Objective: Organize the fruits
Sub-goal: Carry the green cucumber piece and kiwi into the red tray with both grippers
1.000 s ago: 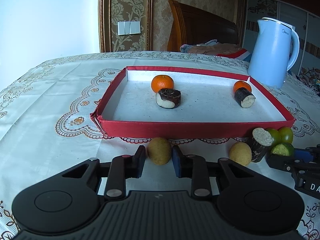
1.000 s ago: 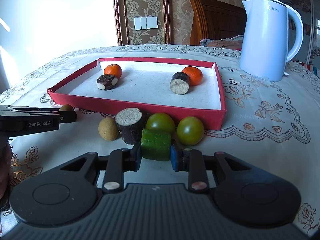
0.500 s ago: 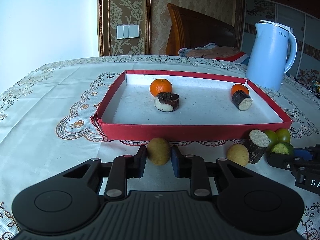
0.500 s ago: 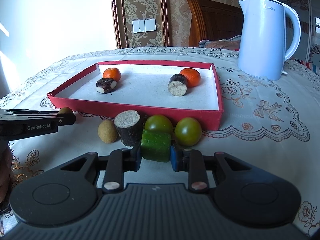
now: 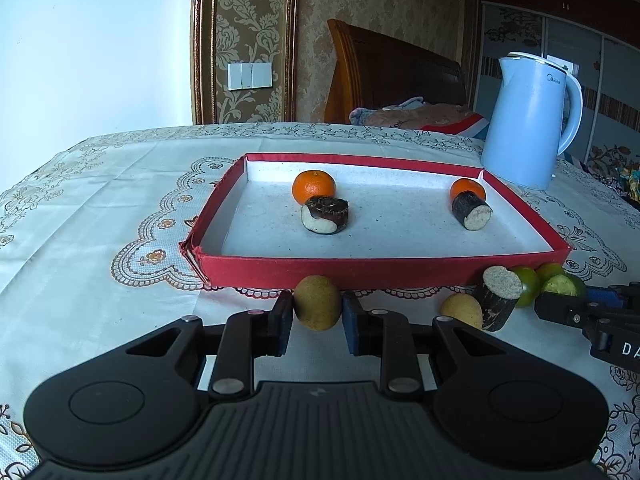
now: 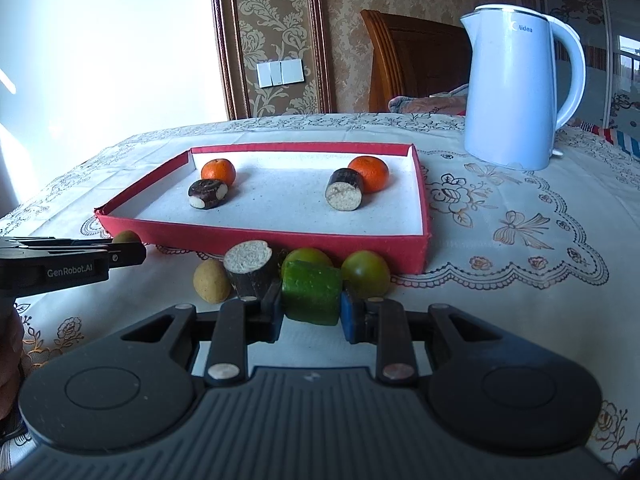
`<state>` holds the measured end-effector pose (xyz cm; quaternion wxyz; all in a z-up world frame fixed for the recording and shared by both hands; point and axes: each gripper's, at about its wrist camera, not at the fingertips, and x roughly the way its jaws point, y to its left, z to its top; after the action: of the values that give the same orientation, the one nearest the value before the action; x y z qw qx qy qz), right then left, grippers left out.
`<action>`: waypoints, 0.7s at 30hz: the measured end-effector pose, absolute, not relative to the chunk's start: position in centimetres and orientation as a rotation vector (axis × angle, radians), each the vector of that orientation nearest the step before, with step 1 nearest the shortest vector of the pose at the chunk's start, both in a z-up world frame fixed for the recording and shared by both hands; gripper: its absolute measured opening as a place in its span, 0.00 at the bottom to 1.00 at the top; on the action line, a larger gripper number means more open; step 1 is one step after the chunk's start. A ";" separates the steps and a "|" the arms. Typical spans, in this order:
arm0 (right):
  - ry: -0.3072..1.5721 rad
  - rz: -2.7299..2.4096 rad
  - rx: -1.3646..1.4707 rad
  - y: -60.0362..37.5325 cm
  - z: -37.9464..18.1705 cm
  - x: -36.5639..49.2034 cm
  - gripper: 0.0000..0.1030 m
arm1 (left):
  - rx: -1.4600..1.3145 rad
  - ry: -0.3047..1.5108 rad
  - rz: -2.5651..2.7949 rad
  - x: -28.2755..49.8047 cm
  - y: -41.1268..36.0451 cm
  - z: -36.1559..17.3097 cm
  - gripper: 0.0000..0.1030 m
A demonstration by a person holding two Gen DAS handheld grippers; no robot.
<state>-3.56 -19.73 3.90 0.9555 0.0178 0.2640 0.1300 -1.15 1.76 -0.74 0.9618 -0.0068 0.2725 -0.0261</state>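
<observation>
My left gripper (image 5: 317,312) is shut on a small yellow-brown fruit (image 5: 317,302), held just in front of the red tray (image 5: 360,270). My right gripper (image 6: 312,310) is shut on a green cucumber chunk (image 6: 312,298). The tray (image 6: 256,238) holds two oranges (image 5: 314,186) (image 5: 467,190) and two dark sugarcane pieces (image 5: 325,215) (image 5: 472,211). On the cloth before the tray lie another yellow fruit (image 6: 211,281), a sugarcane piece (image 6: 250,270) and two green tomatoes (image 6: 306,258) (image 6: 366,274).
A light blue kettle (image 6: 520,88) stands at the back right on the embroidered tablecloth (image 6: 520,240). A wooden chair (image 5: 392,76) stands behind the table. The left gripper shows at the left edge of the right wrist view (image 6: 72,266).
Both grippers have risen with their fruit held. The left gripper closed from loose around the yellow fruit to gripping it and lifted it off the cloth.
</observation>
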 end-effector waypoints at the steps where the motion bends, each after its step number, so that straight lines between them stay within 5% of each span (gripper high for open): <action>1: 0.530 0.263 0.030 -19.7 4.0 -3.6 0.26 | -0.007 0.546 -0.054 -1.3 1.6 -0.6 0.25; 21: 0.469 0.233 0.017 -19.1 7.3 -0.1 0.26 | -0.025 0.526 -0.107 1.8 -1.4 2.0 0.25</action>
<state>-0.14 -19.13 7.31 0.9658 0.0086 0.2320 0.1150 1.82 -1.44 1.98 0.9641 -0.0122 0.2601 -0.0527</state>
